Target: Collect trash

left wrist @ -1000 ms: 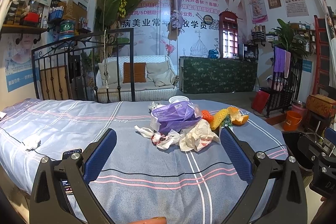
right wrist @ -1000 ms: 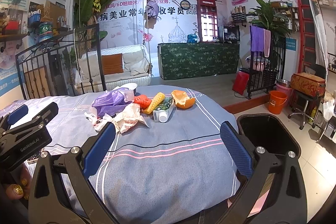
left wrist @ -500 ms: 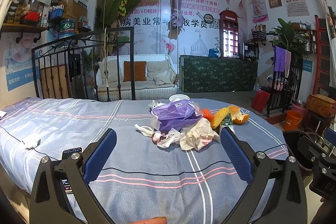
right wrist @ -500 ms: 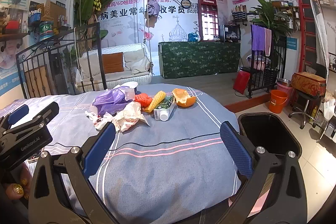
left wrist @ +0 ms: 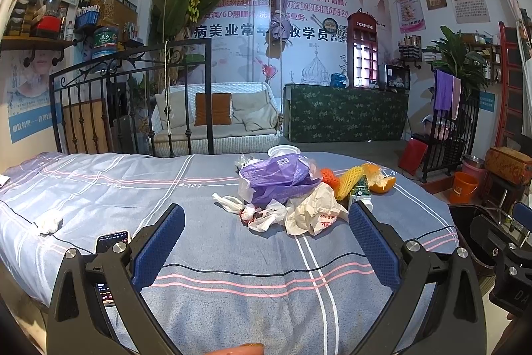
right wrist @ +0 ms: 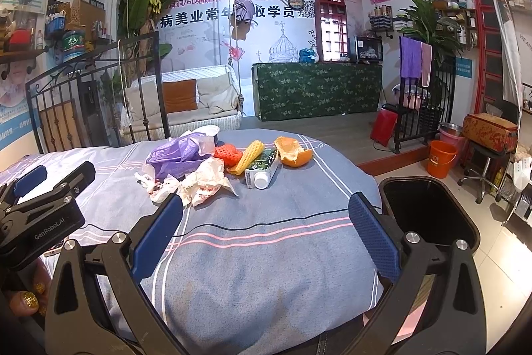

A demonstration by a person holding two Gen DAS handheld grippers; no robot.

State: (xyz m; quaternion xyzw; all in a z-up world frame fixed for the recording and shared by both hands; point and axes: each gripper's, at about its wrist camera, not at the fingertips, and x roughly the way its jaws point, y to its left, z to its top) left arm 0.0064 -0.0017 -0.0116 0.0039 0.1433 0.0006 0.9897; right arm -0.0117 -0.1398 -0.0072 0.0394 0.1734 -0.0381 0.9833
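- Trash pile (right wrist: 212,165) sits mid-bed, well ahead of both grippers and nothing's been touched yet.
- Left gripper (left wrist: 266,242) is spread wide and empty, aimed straight at the pile, so I'd say it's nearer.
- Right gripper (right wrist: 266,232) is also wide open; the pile lies ahead-left of it and the black bin (right wrist: 429,215) just to its right.
- Carton (right wrist: 262,168) lies with its cap end toward the grippers.
- Readable: "GenRobot.AI" on the left gripper, "TELEPHONE" on the red booth (right wrist: 332,25).
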